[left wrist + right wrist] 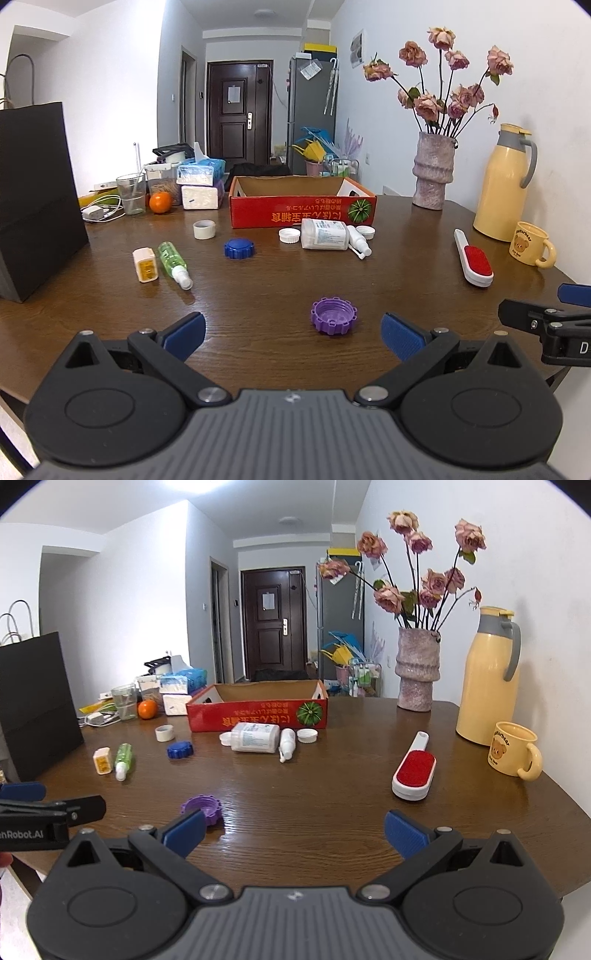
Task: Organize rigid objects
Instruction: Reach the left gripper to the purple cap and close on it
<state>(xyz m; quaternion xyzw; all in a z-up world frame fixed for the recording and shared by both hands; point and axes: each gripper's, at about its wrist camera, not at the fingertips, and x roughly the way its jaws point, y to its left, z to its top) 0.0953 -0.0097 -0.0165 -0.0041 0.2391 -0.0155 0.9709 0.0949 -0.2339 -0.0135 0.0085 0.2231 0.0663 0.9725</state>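
A purple lid (333,315) lies on the brown table, just ahead of my open left gripper (293,334); it also shows in the right wrist view (207,806), beside my open, empty right gripper (295,829). Further off lie a blue lid (239,248), a green spray bottle (173,263), a cream case (145,264), a tape roll (204,229), a white bottle (324,234) with white caps, and a red lint brush (413,770). An open red cardboard box (303,214) stands behind them.
A black paper bag (33,199) stands at the left. A vase of roses (433,170), a yellow thermos (504,184) and a bear mug (532,243) stand at the right. Tissue packs, a glass and an orange (160,202) sit at the back left.
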